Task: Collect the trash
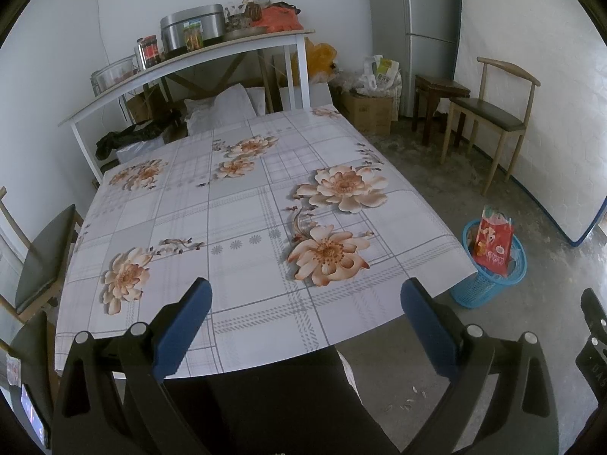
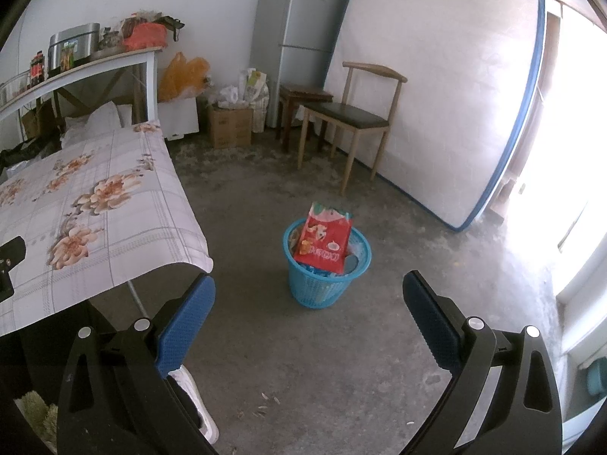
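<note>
Both my left gripper [image 1: 305,295] and right gripper [image 2: 309,292] gape empty; only the right view fully shows the red packet [image 2: 324,240] in the blue basket [image 2: 322,288] beyond the table [image 1: 242,204].

Concrete floor [image 2: 303,341], white walls, wooden chair [image 2: 353,121] (fridge [image 2: 299,30] behind).

Left wrist view: high up near the table [image 1: 242,227] edge, looking down across its flowered top toward the far wall. Right wrist view: off to the right, looking down at the floor and blue basket [image 2: 326,265]. Shared by both: table corner, basket, fridge [image 2: 299,38], wooden chair [image 2: 349,113].
</note>
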`<state>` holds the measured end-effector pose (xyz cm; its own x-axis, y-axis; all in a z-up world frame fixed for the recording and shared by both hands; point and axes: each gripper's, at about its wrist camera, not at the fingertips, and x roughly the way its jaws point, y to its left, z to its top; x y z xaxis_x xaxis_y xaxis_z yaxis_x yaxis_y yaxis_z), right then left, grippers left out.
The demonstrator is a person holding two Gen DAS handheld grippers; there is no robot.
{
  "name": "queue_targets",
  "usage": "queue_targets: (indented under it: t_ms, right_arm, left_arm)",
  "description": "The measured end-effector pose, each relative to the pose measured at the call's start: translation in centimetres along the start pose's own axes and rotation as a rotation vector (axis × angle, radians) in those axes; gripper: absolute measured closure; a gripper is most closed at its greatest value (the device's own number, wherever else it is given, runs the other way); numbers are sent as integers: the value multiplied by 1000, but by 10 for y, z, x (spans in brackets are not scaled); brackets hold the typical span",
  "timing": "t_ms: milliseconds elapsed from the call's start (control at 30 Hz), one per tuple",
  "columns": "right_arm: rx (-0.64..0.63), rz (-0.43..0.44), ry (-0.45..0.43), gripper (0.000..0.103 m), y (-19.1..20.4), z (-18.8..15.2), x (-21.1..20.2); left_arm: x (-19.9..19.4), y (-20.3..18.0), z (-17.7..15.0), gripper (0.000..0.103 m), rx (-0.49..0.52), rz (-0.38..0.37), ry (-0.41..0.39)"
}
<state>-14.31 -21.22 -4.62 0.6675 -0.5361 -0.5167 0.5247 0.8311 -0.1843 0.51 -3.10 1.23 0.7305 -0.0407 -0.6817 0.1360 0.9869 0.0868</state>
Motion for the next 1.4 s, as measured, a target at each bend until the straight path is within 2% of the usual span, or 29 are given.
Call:
queue_targets:
  t_ms: [1400]
  right_arm:
    - [-1,-2,-3,8,-1,0,1]
  left_arm:
    - [0,1,-5,5,4,5,-2]
